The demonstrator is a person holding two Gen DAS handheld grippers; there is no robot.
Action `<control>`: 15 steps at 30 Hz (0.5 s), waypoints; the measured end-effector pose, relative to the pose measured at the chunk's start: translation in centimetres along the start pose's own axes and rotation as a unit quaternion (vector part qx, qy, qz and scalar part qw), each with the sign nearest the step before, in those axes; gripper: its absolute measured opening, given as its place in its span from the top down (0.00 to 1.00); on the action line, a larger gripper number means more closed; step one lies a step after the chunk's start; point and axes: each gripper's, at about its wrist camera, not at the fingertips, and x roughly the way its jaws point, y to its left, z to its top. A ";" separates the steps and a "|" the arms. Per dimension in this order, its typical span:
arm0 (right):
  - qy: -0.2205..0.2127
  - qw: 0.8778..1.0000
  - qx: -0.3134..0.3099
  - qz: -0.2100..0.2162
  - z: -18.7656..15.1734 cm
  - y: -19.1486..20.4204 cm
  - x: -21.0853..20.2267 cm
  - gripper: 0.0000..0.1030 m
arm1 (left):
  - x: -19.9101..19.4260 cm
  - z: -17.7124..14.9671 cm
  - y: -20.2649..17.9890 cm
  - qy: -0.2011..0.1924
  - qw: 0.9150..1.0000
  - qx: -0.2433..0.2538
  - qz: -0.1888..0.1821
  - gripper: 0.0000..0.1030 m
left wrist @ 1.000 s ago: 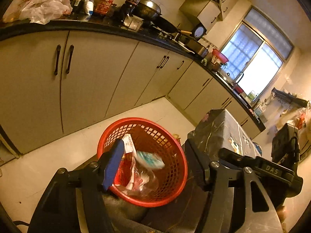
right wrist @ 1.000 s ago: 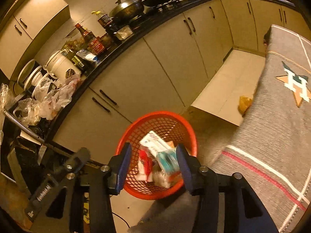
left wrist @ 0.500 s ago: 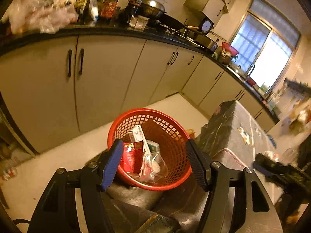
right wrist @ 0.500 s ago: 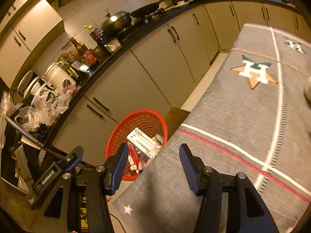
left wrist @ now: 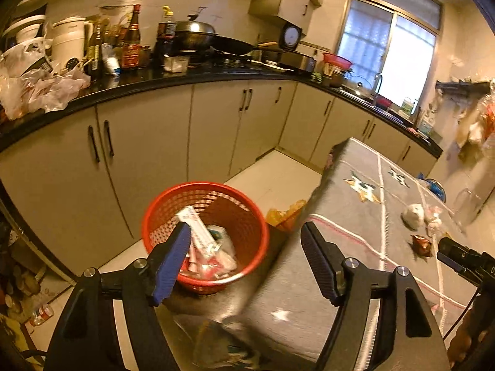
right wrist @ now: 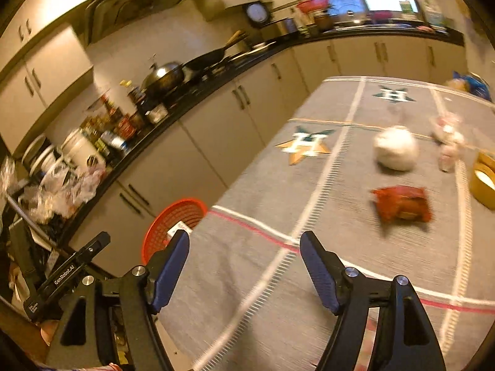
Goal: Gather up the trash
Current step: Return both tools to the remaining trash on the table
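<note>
Red basket (left wrist: 205, 235) on floor beside table's left edge, holding cartons and wrappers (left wrist: 204, 244). Grey cloth table (right wrist: 340, 216) wide, bare nearby. Left gripper (left wrist: 244, 259) spread wide, empty, above basket. Right gripper (right wrist: 244, 266) parted, empty; red wrapper (right wrist: 402, 204) farther right, white wad (right wrist: 396, 148) beyond.
</note>
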 end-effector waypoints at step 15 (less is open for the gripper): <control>-0.055 0.991 0.092 -0.078 -1.4 -12.1 -9.1 0.22 | 0.3 -2.7 -11.1 0.022 0.991 0.127 -0.030 0.29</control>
